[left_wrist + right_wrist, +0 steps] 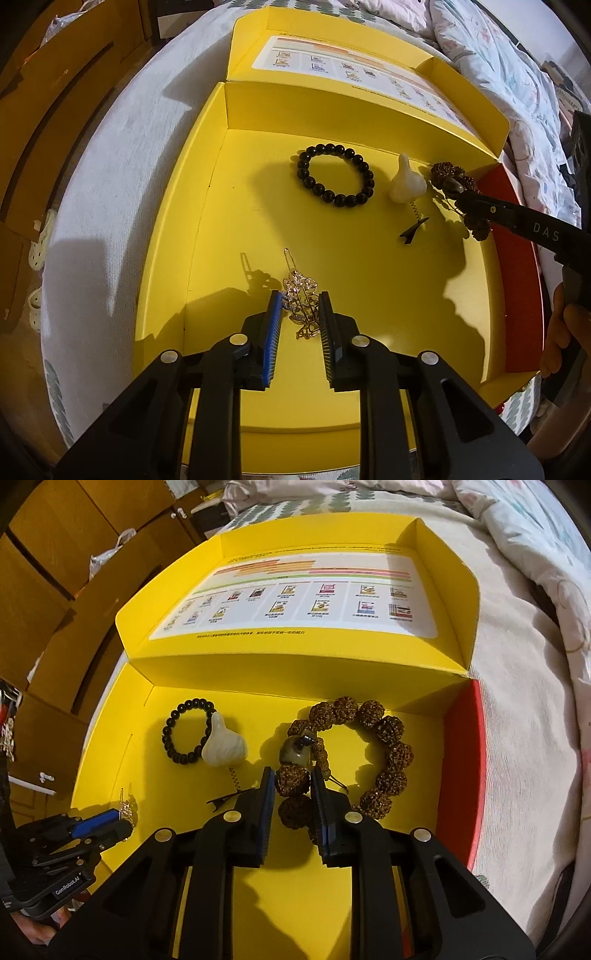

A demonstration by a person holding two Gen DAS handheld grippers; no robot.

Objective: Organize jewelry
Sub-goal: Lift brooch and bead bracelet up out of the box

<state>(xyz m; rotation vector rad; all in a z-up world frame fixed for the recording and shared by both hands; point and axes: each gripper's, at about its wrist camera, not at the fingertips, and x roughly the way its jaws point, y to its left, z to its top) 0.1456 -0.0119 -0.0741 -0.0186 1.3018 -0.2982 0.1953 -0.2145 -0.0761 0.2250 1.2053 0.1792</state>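
Observation:
An open yellow box (207, 192) lies on a bed. My left gripper (301, 297) is shut on a gold filigree hair clip (301, 291) near the box's front left. A black bead bracelet (335, 174) lies at the back, also seen in the right wrist view (184, 731). A white gourd-shaped charm (406, 181) with a coiled cord and a black clip (413, 229) lies beside it. My right gripper (292, 775) is shut on a brown knobbly bead bracelet (388, 738) with a grey stone bead (295, 751), at the box's right side. It shows in the left wrist view (458, 195).
The box's lid (295, 590) stands open at the back with a printed sheet inside. A red outer wall (461, 757) runs along the box's right. White bedding (517, 701) surrounds the box. Brown cardboard boxes (55, 590) stand to the left.

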